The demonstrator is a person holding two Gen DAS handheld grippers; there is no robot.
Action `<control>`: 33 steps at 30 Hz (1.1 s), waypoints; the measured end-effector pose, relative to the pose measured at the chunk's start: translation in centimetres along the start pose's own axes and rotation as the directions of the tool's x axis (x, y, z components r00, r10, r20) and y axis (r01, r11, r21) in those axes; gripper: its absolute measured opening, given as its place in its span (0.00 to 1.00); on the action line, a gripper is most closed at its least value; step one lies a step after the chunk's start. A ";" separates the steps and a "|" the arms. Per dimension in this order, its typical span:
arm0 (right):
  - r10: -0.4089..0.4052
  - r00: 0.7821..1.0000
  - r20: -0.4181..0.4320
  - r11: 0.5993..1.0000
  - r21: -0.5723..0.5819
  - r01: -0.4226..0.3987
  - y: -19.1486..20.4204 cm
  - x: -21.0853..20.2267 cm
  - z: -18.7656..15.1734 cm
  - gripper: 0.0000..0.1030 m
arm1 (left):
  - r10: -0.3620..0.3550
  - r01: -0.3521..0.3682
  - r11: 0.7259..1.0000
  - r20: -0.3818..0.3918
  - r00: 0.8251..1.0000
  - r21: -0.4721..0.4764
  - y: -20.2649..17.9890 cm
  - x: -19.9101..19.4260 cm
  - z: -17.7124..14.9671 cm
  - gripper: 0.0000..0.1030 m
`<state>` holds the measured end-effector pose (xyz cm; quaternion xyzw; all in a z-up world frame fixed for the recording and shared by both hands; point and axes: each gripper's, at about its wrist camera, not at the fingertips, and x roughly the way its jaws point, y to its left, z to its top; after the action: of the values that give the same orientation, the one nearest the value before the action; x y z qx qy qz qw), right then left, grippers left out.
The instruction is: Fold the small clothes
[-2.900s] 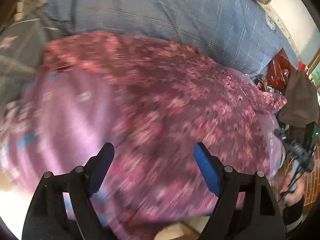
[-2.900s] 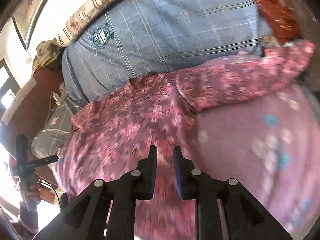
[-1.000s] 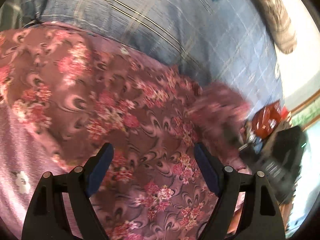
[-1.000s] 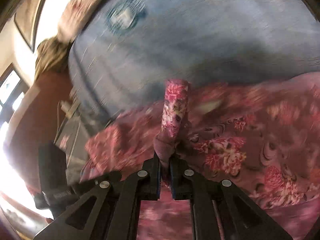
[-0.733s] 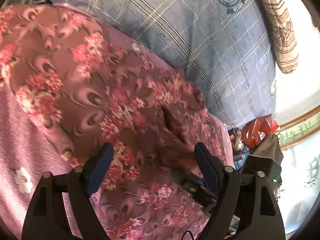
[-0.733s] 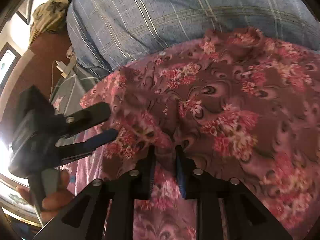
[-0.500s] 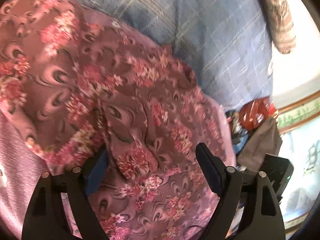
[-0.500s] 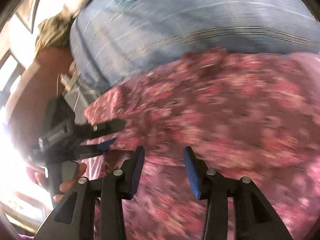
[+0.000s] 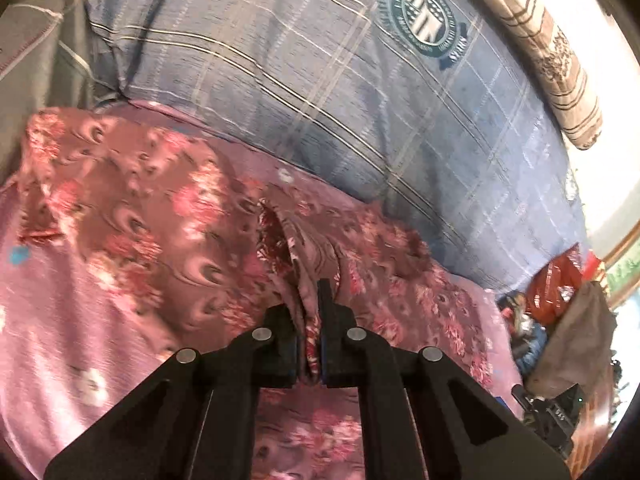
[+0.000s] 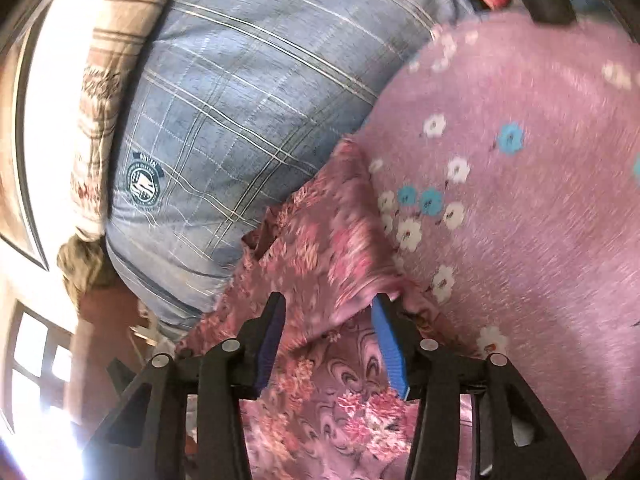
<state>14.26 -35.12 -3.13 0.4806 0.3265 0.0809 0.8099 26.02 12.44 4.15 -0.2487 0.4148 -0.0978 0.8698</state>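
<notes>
Left wrist view: the left gripper [image 9: 309, 322] is clamped on a bunched fold of the floral garment [image 9: 132, 216], which spreads ahead and to its left over a pink flowered bedsheet [image 9: 60, 368]. Beyond lies a blue plaid pillow [image 9: 360, 92] with 1 round crest, then a striped bolster [image 9: 552, 60]; clutter sits far right.

Right wrist view: the right gripper [image 10: 328, 340] has just been opening; its jaws stand apart, with the garment's [image 10: 320, 256] edge lying between them, unpinched. The bedsheet [image 10: 520, 200] is right, the pillow [image 10: 240, 100] ahead-left, and a window [image 10: 36, 360] is low on the left.
</notes>
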 end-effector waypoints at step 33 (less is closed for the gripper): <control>-0.182 0.982 0.038 0.853 -0.491 0.177 12.5 7.0 -2.1 0.38 | 0.098 -0.084 0.989 -0.110 0.989 0.118 -0.8 3.2 -2.4 0.49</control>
<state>20.68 -23.96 3.44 0.2257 0.3428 0.0877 0.9077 26.21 9.69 1.16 -0.1738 0.4691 -0.0955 0.8606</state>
